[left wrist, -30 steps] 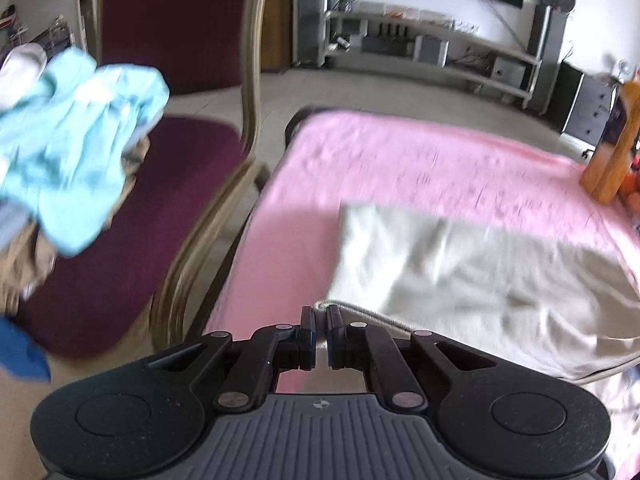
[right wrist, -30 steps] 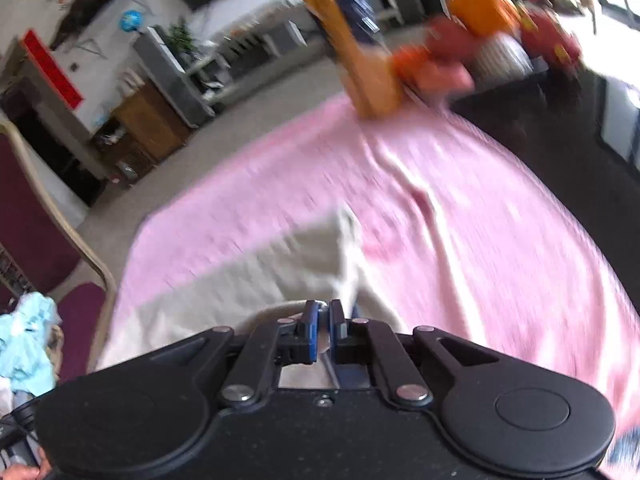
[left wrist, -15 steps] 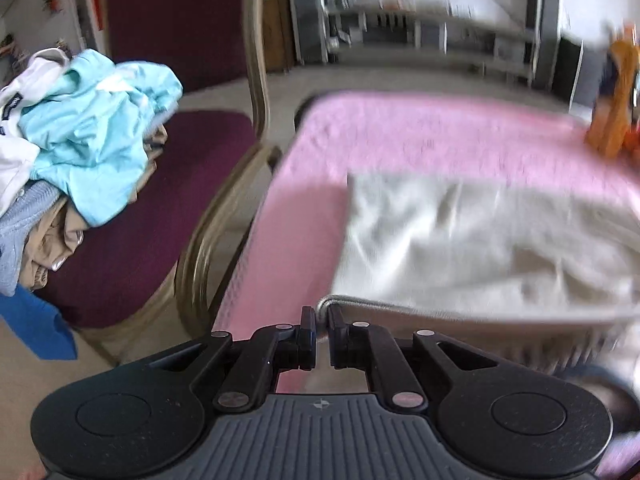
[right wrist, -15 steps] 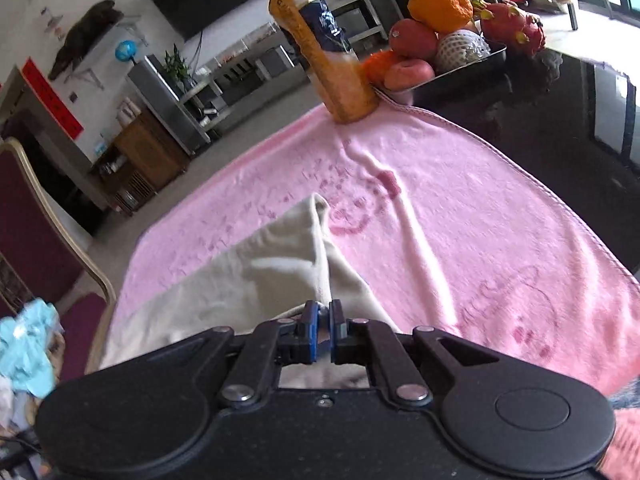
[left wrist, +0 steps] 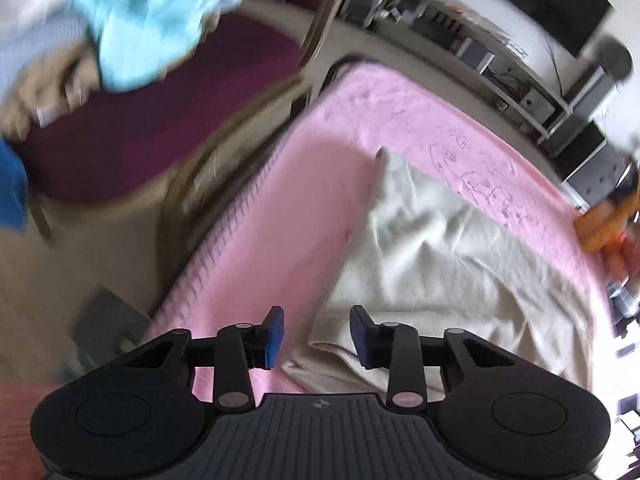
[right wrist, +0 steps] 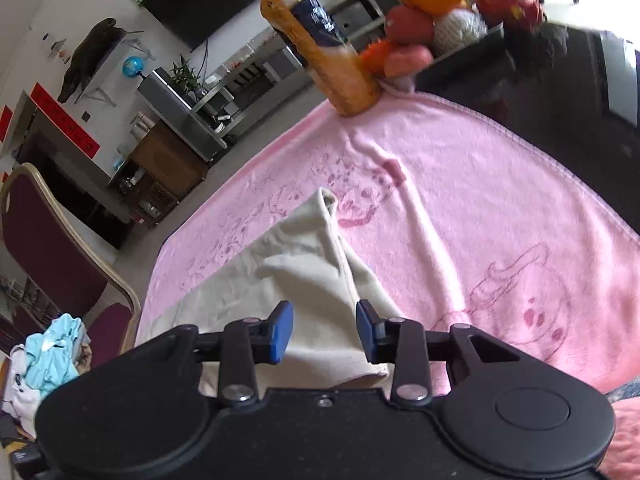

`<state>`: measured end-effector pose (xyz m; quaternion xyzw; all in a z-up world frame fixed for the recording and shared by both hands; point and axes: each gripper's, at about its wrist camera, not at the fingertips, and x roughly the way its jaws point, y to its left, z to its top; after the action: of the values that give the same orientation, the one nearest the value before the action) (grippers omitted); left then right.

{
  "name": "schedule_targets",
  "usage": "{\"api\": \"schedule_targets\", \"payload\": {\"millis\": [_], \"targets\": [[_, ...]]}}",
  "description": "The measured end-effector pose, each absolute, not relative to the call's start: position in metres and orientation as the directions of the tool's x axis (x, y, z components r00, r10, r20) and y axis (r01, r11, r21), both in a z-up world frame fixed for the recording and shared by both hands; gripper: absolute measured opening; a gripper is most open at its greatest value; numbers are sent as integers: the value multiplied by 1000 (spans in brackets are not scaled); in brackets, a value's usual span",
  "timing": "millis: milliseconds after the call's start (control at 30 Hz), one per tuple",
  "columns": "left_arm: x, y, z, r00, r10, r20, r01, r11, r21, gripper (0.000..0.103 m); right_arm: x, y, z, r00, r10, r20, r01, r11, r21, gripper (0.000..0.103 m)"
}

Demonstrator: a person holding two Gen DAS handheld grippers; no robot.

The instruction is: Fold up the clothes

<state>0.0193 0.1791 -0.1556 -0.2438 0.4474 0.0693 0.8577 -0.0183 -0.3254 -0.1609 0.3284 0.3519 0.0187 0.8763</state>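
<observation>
In both wrist views we see a cream garment (right wrist: 316, 276) lying folded on a pink blanket (right wrist: 460, 208) that covers the worktop. In the left wrist view, the left gripper (left wrist: 318, 338) sits at the lower centre, its blue-padded fingers (left wrist: 275, 336) having just been opening; they stand narrowly apart over the garment's near edge without pressing it. In the right wrist view, the right gripper (right wrist: 325, 332) has likewise just been opening, and the cloth lies loose between its fingers. At upper left of the blurred left view, a maroon chair (left wrist: 132, 152) carries a heap of pale blue clothes (left wrist: 160, 16). At the top of the right view stand an orange drink bottle (right wrist: 320, 44) and a pile of fruit (right wrist: 432, 16).
</observation>
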Motion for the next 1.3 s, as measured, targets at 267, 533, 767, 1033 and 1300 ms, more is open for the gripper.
{"api": "schedule_targets", "payload": {"millis": [267, 533, 767, 1033, 1300], "targets": [[31, 169, -167, 556, -129, -821, -313, 883, -351, 24, -13, -321, -170, 730, 244, -638, 236, 786, 571, 30], [33, 147, -169, 541, -51, -840, -242, 946, -214, 19, -1, -321, -186, 665, 207, -717, 328, 783, 530, 22], [35, 139, -173, 527, -25, -849, -220, 961, -165, 21, 11, -318, -207, 582, 236, -778, 375, 771, 514, 22], [33, 131, -172, 542, 11, -840, -196, 974, -113, 17, 9, -304, -200, 565, 217, -796, 300, 844, 444, 9], [24, 140, -162, 586, -5, -810, -219, 962, -165, 15, 2, -308, -184, 643, 231, -730, 263, 829, 494, 8]]}}
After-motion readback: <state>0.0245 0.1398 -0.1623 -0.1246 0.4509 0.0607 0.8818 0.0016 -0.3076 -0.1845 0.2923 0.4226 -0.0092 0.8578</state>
